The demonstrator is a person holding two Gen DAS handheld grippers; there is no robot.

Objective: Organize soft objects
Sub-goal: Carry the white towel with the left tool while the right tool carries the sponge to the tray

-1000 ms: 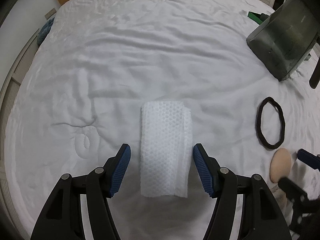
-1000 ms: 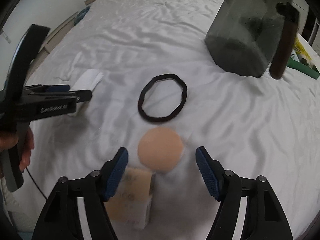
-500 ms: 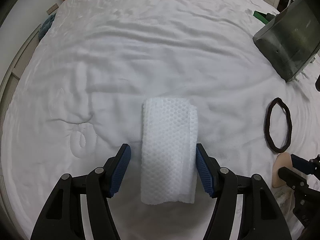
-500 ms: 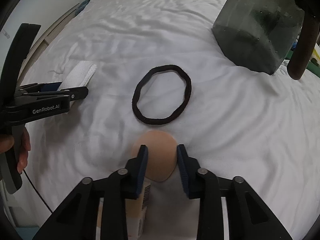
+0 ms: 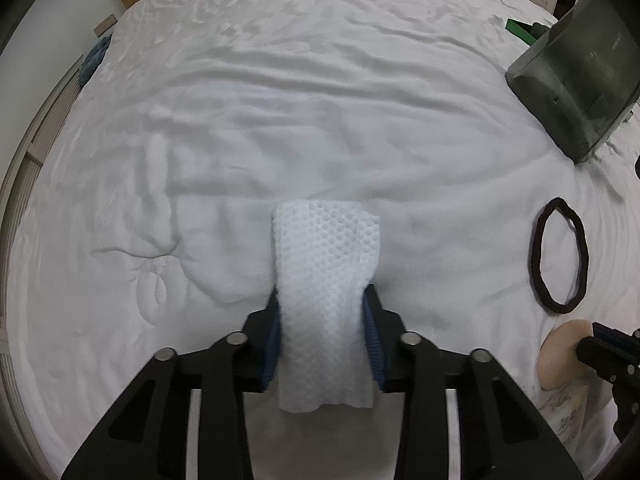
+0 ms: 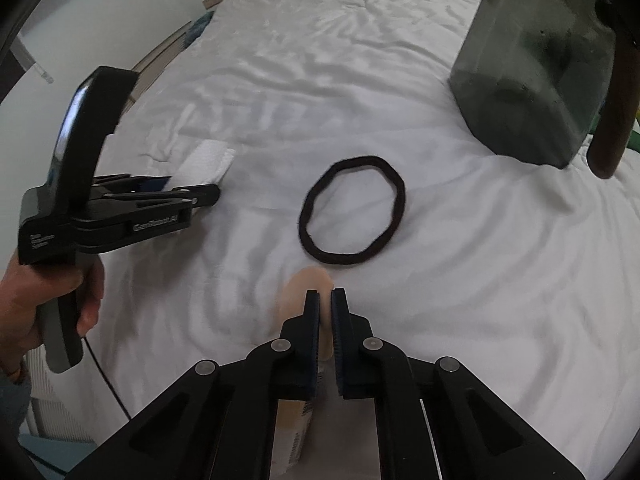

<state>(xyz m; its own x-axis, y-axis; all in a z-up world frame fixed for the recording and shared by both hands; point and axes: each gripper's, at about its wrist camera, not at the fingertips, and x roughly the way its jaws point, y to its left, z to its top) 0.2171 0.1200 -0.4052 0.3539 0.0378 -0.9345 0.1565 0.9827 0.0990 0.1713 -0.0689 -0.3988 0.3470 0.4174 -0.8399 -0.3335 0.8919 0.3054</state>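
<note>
Looking along the left gripper, we see its blue pads pinching a folded white waffle-textured cloth at the lower centre of the frame; the cloth bunches narrow between the pads and fans wider beyond them over the white bedsheet. In the right wrist view, the right gripper at lower centre is pressed nearly together on a peach-coloured round sponge, squeezed thin between the pads. A black hair band lies flat at mid-frame, just beyond the sponge and apart from it. A dark translucent box sits at upper right. A small printed packet lies beneath our right gripper.
</note>
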